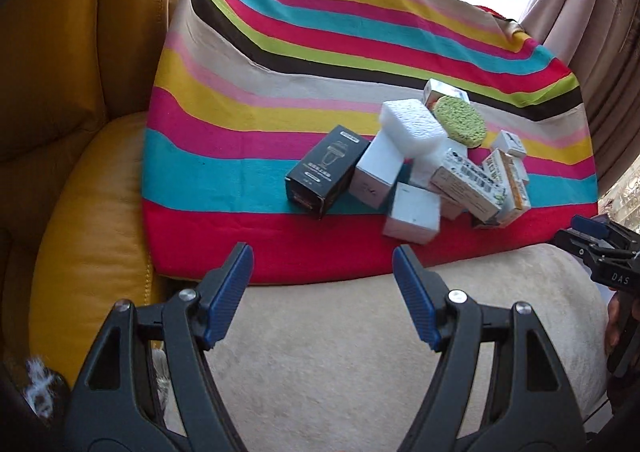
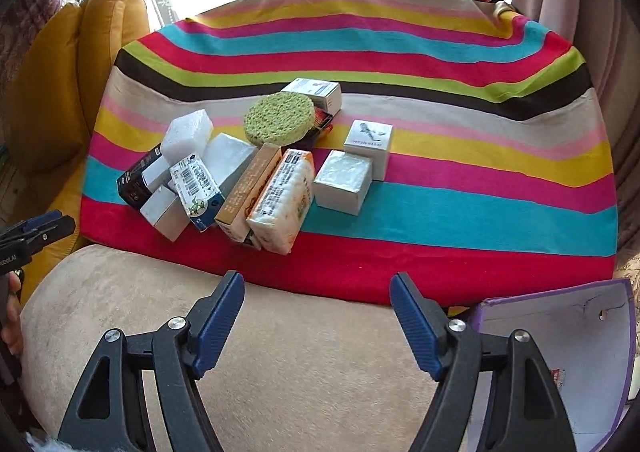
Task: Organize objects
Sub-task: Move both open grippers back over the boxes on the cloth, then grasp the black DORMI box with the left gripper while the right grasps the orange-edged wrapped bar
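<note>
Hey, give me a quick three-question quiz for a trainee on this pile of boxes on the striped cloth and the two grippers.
1. True or false: the left gripper holds a box.
2. What does the green round sponge lean on? A) a white box behind it B) the black box C) the purple-edged box
3. Fill in: the silver cube box sits to the ____ of the main pile in the right wrist view.

Key
1. False; both it and the right gripper are open and empty over the beige cushion.
2. A
3. right
</note>
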Tool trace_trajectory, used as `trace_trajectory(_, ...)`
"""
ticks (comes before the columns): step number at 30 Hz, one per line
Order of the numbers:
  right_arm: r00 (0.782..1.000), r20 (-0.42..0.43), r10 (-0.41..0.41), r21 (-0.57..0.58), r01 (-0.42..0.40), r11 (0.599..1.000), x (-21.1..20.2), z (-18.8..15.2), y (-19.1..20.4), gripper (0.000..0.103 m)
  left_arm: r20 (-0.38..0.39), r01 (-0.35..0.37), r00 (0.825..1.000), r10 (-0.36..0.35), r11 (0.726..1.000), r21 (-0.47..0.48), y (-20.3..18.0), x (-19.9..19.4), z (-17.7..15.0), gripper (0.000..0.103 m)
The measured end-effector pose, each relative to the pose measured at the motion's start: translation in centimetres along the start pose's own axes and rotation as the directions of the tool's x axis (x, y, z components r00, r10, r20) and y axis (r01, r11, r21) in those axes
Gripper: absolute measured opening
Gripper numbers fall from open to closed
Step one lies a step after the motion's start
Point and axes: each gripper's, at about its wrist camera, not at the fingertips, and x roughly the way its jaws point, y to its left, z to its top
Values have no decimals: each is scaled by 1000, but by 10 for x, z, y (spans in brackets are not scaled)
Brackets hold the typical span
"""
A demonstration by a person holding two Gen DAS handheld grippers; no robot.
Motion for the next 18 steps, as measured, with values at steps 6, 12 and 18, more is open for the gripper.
trace_trajectory(6, 1000, -20, -24, -17, 24, 1000, 21, 7, 11, 76, -75, -45, 996, 51, 996, 80, 3, 34, 20, 75)
trace_trajectory(12, 999, -19, -46, -27, 46, 999, 34, 12, 13, 76, -152, -96, 982, 116, 986, 135, 5, 79, 40, 75)
trace_trajectory(18, 999, -22, -50, -16, 50, 999, 44, 24, 12, 76, -168, -101, 976, 142, 967, 233, -6, 95, 49, 75)
